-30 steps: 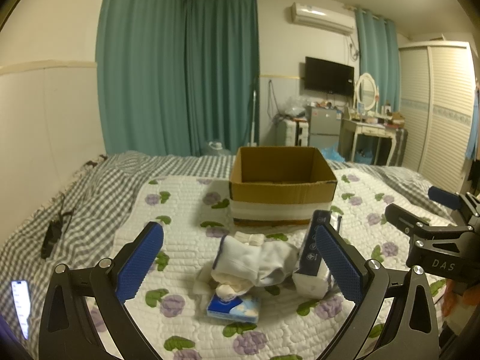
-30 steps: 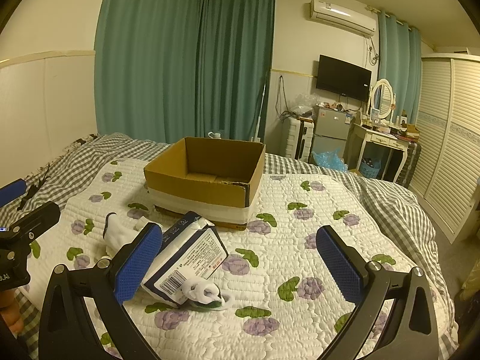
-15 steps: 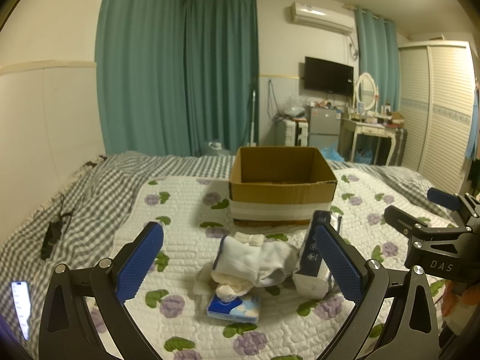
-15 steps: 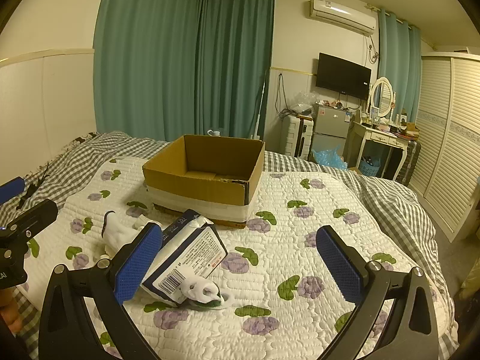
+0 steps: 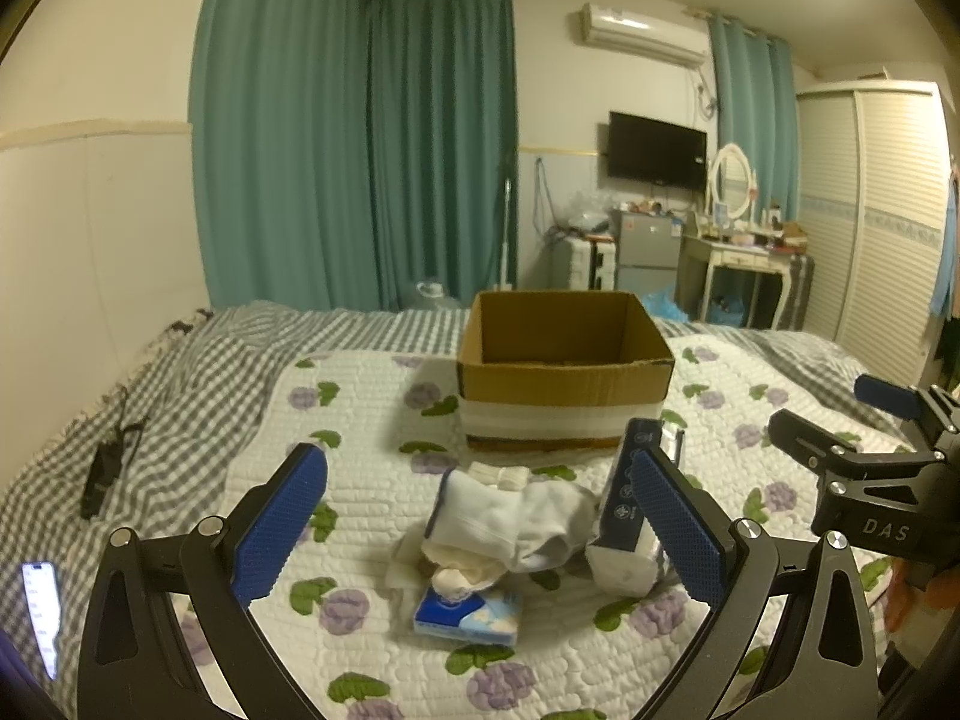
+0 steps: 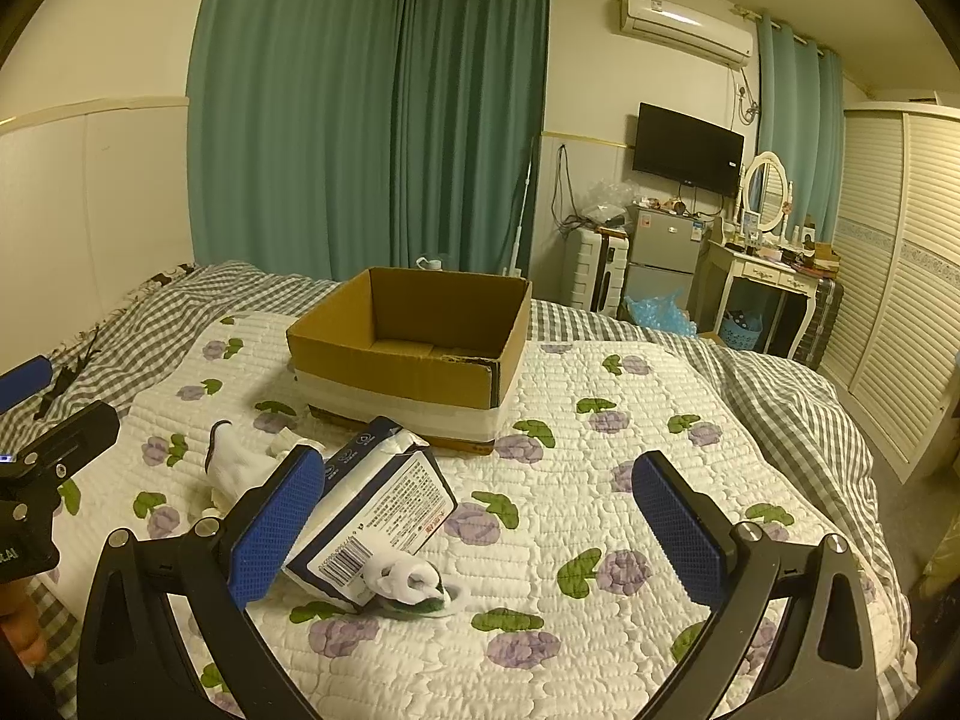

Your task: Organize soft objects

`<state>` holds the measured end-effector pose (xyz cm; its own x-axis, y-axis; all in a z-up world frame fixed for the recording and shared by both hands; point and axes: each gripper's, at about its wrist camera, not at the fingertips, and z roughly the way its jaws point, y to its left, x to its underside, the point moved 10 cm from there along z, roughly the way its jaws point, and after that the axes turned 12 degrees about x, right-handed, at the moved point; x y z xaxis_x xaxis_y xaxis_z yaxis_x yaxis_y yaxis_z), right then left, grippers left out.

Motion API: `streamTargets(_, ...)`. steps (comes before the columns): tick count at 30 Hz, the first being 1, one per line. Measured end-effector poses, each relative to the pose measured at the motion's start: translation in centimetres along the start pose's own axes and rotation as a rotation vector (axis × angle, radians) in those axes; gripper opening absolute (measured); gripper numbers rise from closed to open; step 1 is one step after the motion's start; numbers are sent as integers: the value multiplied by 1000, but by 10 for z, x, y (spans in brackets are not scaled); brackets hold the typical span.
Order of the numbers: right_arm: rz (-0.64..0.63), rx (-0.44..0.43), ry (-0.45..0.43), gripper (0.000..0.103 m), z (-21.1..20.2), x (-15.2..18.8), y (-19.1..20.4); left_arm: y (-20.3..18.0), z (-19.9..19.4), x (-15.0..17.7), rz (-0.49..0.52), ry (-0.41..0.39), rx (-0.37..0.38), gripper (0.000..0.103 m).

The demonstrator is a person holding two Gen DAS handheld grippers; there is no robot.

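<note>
1. Left gripper point(image 5: 480, 519): fingers wide apart, gripping nothing, held above the quilt point(image 5: 360, 414) with the pile of soft things between and beyond the blue pads.
2. Right gripper point(image 6: 480, 519): fingers wide apart too, empty, with the left pad in front of the tissue pack.
3. White socks point(image 5: 510, 519): bunched in a heap on the quilt, near the front of the cardboard box point(image 5: 564, 384).
4. Small blue tissue packet point(image 5: 468, 615): flat on the quilt, just in front of the socks and touching them.
5. Tissue pack point(image 6: 372, 516): tilted, beside the socks, close to the box.
6. Rolled white sock point(image 6: 408, 582): against the pack's near end.
7. Box: open, upright, nothing visible inside.
8. Lit phone point(image 5: 42, 612) at far left on the checked blanket.
</note>
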<state>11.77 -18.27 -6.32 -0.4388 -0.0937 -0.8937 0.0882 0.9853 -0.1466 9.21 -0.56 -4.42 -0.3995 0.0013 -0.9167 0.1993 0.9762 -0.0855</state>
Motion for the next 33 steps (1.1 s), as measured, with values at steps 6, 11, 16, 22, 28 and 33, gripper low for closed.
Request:
streamTargets(6,0,-1,0,103,0,0,0,0,0,0,0,1,1,103)
streamTargets(11,-1,-3,0,103,0,-1,1,0,0,0,2,0,-1,103)
streamTargets(16,-7,-10,-3,103,-3,-1,3,1,-1,-1,5,-1,2,103)
streamTargets(22,-26,-29,-2,103,-7,-3,10,6,-4,-3,-1,-9,3,103)
streamTargets(28,-73,-70,31,103,-4,9,34,19,3,7,-2,25,-8,103)
streamTargets(33,-143,-117,97,103,7,33,71,34,19,32,-16,87,-9,103)
